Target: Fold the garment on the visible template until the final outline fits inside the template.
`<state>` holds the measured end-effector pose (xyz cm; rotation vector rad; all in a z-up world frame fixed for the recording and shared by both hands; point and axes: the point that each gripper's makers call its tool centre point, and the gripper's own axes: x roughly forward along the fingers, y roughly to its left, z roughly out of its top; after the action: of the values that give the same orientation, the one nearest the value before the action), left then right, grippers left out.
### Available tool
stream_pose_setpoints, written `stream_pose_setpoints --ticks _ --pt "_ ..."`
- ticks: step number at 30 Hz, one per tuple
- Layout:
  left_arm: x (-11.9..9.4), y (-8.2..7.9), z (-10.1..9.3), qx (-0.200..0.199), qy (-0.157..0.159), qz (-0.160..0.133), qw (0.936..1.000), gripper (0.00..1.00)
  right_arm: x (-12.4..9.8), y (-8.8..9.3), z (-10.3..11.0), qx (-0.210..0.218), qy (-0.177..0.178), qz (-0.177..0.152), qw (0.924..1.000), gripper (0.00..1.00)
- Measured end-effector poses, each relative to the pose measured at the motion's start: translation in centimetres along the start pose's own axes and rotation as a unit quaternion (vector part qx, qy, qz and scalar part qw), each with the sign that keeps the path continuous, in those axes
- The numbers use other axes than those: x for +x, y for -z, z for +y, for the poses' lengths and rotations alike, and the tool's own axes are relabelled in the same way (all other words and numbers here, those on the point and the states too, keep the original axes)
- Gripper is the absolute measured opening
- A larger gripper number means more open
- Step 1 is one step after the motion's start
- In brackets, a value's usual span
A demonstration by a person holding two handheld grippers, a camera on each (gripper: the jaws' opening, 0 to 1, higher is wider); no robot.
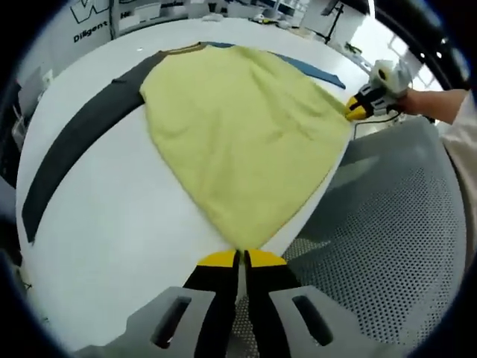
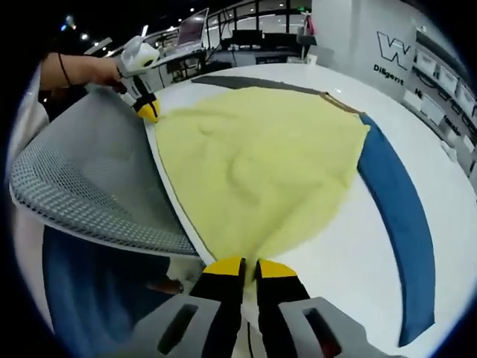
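A yellow garment [image 1: 238, 142] lies spread on the white table [image 1: 112, 224], with a dark grey sleeve [image 1: 74, 142] stretched out on one side and a blue sleeve [image 1: 313, 68] on the other. My left gripper [image 1: 242, 257] is shut on one corner of the hem at the table's edge. My right gripper [image 1: 356, 108], held by a hand, pinches the other hem corner. In the right gripper view the right gripper [image 2: 250, 265] is shut on the yellow garment [image 2: 261, 164], the blue sleeve [image 2: 399, 216] curves along the right, the grey sleeve [image 2: 253, 82] lies far off, and the left gripper [image 2: 147, 110] grips the far hem corner.
A grey mesh office chair [image 1: 395, 224] stands close against the table's near edge, between the two grippers, also seen as a chair [image 2: 89, 186] in the right gripper view. Bare table [image 2: 350, 261] surrounds the garment. A laptop [image 2: 192, 26] and desks stand beyond.
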<state>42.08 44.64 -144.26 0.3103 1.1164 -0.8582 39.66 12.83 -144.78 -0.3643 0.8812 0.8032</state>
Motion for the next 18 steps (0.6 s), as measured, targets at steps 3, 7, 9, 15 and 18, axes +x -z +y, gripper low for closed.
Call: stream_pose_setpoints --ticks 3,7,9,15,18 --pt "-0.3 -0.2 0.0 0.002 -0.001 -0.001 1.0000 0.04 -0.1 0.1 0.2 0.005 -0.005 0.001 1.0000 0.00" --pt "-0.3 0.2 -0.1 0.002 0.006 0.009 0.9999 0.04 -0.4 0.1 0.2 -0.007 -0.012 0.010 0.9998 0.00" --pt "-0.4 0.3 -0.1 0.000 0.011 0.010 0.9999 0.04 -0.8 -0.4 -0.7 0.000 0.000 -0.002 1.0000 0.00" --pt "-1.0 0.2 0.8 -0.014 -0.006 0.005 0.9999 0.07 -2.0 -0.4 -4.1 0.042 0.035 -0.021 0.9983 0.06" --pt "-1.8 -0.7 1.4 -0.030 -0.017 -0.021 0.9992 0.07 -3.2 -0.1 -6.4 0.066 0.061 -0.028 0.9955 0.05"
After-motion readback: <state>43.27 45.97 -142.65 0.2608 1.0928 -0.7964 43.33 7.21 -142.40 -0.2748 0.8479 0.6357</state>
